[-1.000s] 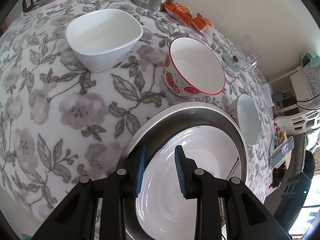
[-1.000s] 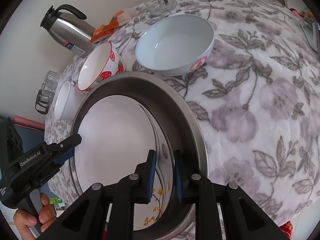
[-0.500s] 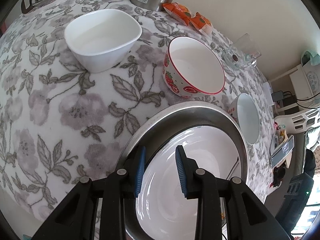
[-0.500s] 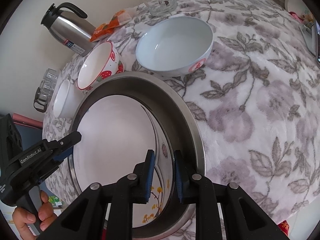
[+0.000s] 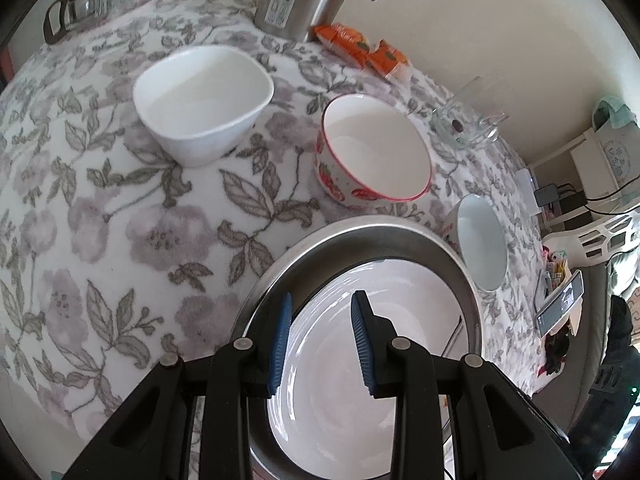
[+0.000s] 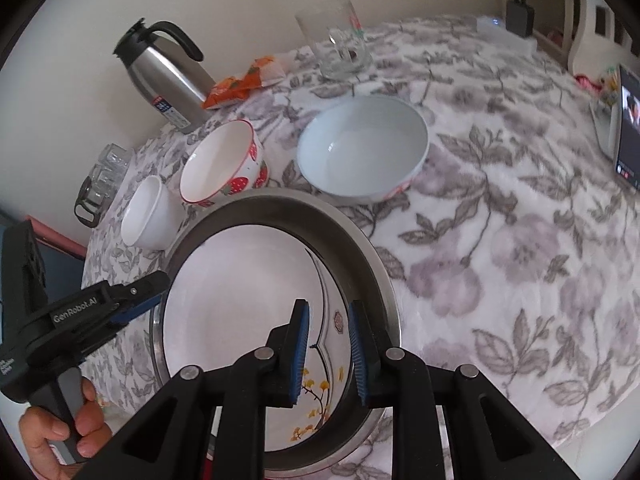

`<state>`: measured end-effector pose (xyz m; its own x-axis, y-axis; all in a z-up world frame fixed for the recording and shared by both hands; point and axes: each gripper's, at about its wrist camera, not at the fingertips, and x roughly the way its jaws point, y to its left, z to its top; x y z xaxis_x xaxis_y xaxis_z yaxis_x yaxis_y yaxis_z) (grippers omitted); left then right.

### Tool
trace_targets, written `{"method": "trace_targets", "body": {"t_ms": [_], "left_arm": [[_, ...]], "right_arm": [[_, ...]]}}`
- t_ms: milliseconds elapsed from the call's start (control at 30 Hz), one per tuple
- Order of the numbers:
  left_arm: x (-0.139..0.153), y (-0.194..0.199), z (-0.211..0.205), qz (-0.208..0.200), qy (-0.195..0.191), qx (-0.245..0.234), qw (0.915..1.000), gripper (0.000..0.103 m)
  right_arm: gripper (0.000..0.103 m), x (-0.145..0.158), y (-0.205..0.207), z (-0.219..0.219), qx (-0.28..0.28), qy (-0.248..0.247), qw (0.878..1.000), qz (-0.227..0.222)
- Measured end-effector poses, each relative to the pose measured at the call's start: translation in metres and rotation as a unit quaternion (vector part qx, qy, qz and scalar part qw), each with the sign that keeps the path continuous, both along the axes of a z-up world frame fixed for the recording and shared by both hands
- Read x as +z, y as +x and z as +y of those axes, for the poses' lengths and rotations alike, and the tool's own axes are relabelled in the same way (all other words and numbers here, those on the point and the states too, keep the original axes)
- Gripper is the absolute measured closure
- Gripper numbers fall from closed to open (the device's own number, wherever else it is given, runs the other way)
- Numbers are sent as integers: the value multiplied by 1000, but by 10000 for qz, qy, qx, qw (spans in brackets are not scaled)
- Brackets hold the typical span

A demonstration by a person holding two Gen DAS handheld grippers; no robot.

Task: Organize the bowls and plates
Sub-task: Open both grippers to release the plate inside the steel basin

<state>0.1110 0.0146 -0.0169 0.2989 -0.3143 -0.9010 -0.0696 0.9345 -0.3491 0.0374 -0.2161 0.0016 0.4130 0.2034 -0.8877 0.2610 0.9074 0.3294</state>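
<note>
A steel plate [image 5: 360, 236] [image 6: 360, 240] lies at the table's near edge with white plates [image 5: 360, 380] [image 6: 232, 300] stacked in it; one under-plate shows a yellow flower pattern [image 6: 320, 384]. My left gripper [image 5: 320, 336] is open above the stack's left rim; it also shows in the right wrist view [image 6: 140, 300]. My right gripper [image 6: 328, 352] is open and empty above the stack's right side. A white square bowl [image 5: 200, 96] [image 6: 144, 220], a strawberry bowl [image 5: 372, 148] [image 6: 224, 168] and a pale blue bowl [image 5: 480, 248] [image 6: 360, 152] stand behind.
A steel thermos [image 6: 168, 76], orange snack packets [image 6: 240, 80], a glass mug [image 6: 340, 40] and a glass jug with cups [image 6: 100, 176] stand along the wall. A phone [image 6: 628, 128] lies at the table's right. The floral cloth [image 6: 520, 260] covers the table.
My right gripper has opened from nearly shut on the plate's rim and has lifted back. My left gripper has opened a little wider. The plates stay stacked in the steel plate.
</note>
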Motion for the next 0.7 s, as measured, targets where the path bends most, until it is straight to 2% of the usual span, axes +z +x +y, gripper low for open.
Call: {"method": "trace_targets", "body": {"t_ms": [67, 100, 167, 200, 233, 300, 367, 400, 467, 533, 700], "left_arm": [[7, -2, -2, -124, 118, -21, 9999, 71], [10, -3, -3, -185, 222, -25, 9996, 71], [17, -5, -8, -347, 502, -37, 9981, 63], [19, -6, -8, -388, 559, -29, 9977, 53], [22, -6, -8, -423, 607, -21, 9973, 47], [25, -8, -9, -480, 747, 15, 9960, 45], [25, -7, -9, -501, 902, 39, 9947, 44], [24, -7, -9, -480, 946, 48, 9943, 43], [21, -7, -7, -416, 1043, 87, 9936, 36], [17, -7, -7, -394, 1134, 138, 9927, 25], [12, -6, -4, -384, 1297, 234, 9905, 20]], "right_arm": [[80, 1, 0, 3, 54, -73, 9999, -45], [77, 1, 2, 6, 77, -108, 9999, -60], [54, -1, 2, 8, 121, -179, 9998, -57], [51, -2, 2, 8, 139, -233, 9996, -44], [50, -3, 3, 10, 168, -301, 9994, -46], [43, -4, 3, 13, 243, -407, 9989, -71], [31, -3, 4, 15, 275, -507, 9982, -133], [29, -3, 5, 16, 306, -557, 9978, -165], [20, -3, 5, 18, 359, -610, 9973, -218], [12, -4, 6, 19, 386, -632, 9970, -241], [0, -8, 8, 20, 420, -727, 9962, -220]]}}
